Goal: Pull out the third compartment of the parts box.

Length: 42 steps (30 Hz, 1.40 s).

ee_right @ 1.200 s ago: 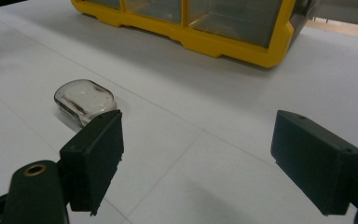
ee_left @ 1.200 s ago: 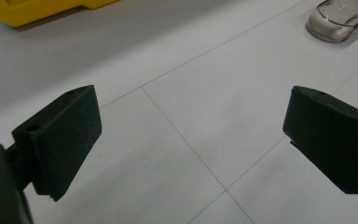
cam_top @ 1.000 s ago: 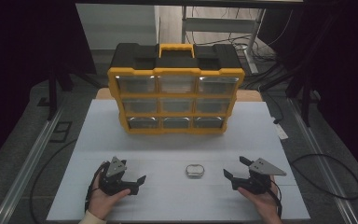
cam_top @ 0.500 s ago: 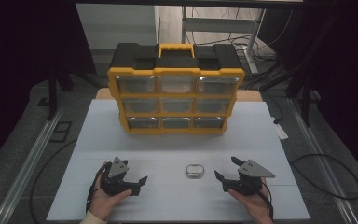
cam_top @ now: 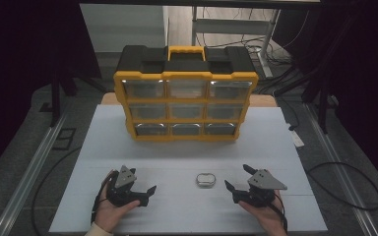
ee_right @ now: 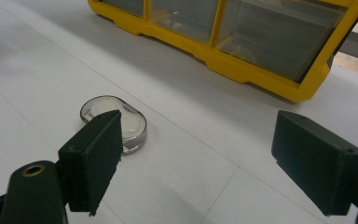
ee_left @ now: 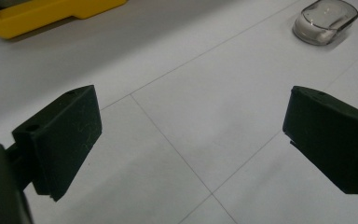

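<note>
A small clear oval case (cam_top: 205,179) is lying flat on the white surface (cam_top: 187,147), near the person's edge and well apart from the yellow drawer organizer (cam_top: 185,105) that is standing upright at the far side. Both claws are resting low over the surface with nothing between their jaws.

The right claw (cam_top: 236,178) is sitting just right of the case, its jaws spread wide and pointing left toward it. In the right gripper view the case (ee_right: 116,122) is lying ahead and off to the side of that claw's left jaw, partly hidden behind it, not yet between the jaws. The left claw (cam_top: 145,192) is also gaping wide, but it is sitting farther off to the left, and in the left gripper view the case (ee_left: 325,19) is showing small at the far corner.

So the right hand is the nearer one, and a pick-up probably falls to it. The case's long axis is running roughly left to right across the surface in the high view. A grip across the short width would therefore call for the right claw to be shifting left and turning until its jaws are straddling the near and far long sides.
</note>
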{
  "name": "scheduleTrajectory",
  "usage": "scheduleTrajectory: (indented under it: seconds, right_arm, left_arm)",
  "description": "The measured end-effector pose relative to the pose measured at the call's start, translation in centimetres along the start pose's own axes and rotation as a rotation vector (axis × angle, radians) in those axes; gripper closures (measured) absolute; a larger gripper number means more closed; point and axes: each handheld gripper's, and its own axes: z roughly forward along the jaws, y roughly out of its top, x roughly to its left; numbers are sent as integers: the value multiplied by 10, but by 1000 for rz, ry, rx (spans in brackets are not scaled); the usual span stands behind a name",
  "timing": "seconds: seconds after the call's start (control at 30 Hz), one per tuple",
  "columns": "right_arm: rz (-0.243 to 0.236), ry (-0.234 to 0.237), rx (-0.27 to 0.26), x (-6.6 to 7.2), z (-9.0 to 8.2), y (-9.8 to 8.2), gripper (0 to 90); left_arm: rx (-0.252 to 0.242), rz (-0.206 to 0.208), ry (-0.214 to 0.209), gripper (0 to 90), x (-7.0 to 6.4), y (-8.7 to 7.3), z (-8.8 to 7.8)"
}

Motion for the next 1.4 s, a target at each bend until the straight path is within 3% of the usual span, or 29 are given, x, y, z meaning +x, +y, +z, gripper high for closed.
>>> scheduleTrajectory:
  seconds: [0.57, 0.6, 0.83, 0.97, 1.17, 1.4]
  right_arm:
    - [-176, -36, -2, 22, 8, 9, 165]
    - [-220, -63, -3, 25, 7, 11, 166]
    - [-284, -94, -16, 31, 5, 15, 173]
    - [-346, -120, -8, 35, 7, 14, 170]
    - [-463, -193, -38, 37, 6, 16, 180]
    - [-515, -222, -50, 36, 6, 19, 186]
  left_arm:
    - [6, 28, 15, 49, -5, 1, 0]
    - [4, 28, 14, 49, -5, 1, 0]
    - [7, 34, 13, 49, -7, 0, 0]
    - [9, 33, 16, 49, -7, 0, -1]
    - [12, 34, 22, 48, -8, -2, -1]
    - [19, 39, 28, 48, -7, -3, 0]
